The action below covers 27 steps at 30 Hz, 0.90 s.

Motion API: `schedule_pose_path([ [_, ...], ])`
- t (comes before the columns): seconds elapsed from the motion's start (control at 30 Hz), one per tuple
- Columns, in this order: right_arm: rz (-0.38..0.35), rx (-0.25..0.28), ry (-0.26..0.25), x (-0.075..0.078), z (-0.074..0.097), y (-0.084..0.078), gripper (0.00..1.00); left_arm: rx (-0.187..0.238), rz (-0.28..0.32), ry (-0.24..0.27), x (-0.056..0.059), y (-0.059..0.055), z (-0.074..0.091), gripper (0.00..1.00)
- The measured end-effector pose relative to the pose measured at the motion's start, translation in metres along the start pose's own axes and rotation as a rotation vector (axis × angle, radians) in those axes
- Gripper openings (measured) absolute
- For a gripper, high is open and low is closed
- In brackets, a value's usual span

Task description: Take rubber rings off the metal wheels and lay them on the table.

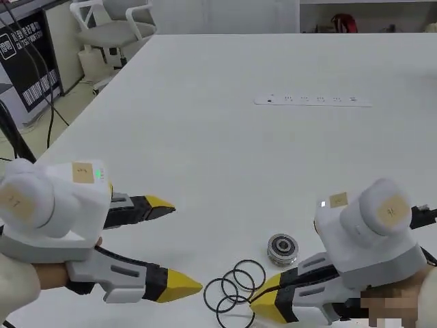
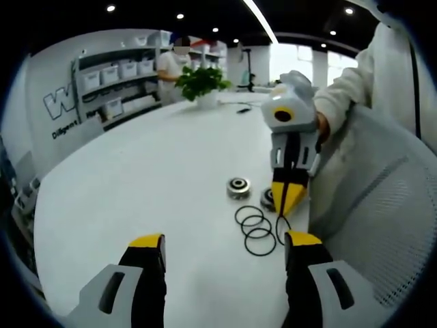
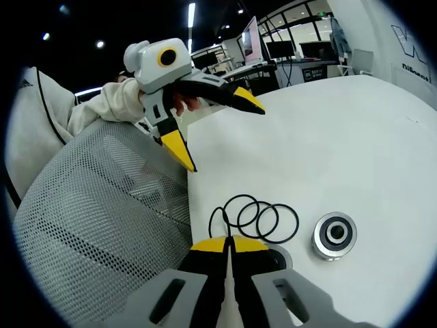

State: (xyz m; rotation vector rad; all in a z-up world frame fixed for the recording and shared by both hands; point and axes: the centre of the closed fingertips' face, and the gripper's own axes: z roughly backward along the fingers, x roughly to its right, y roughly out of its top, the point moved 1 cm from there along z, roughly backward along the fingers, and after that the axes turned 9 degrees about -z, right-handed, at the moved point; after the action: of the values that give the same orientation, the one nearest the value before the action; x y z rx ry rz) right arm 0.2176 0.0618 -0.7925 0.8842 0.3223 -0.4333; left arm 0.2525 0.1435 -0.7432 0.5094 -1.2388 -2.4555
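Three rings are lying just ahead of the right gripper, which is pinching a fourth ring tight. I think it is risking dragging the others or nudging the wheel beside it. The left gripper is hanging wide and empty.

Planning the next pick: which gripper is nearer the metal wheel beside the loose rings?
Right. The right gripper lies just beside the metal wheel; the left gripper sits beyond the rings.

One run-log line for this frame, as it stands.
left gripper: open, above table | right gripper: shut on rubber ring | three loose rings: overlapping on table | metal wheel: beside them
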Motion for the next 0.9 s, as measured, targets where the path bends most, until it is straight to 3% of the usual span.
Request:
schedule_pose_path([
  [0.5,0.023,0.011,-0.012,0.001,0.001,0.003,0.02,-0.005,0.005,0.005,-0.001,-0.001,0.000,0.70],
  [0.9,0.016,0.053,-0.060,0.013,0.011,0.012,0.06,-0.008,0.006,0.000,0.000,-0.002,0.000,0.70],
])
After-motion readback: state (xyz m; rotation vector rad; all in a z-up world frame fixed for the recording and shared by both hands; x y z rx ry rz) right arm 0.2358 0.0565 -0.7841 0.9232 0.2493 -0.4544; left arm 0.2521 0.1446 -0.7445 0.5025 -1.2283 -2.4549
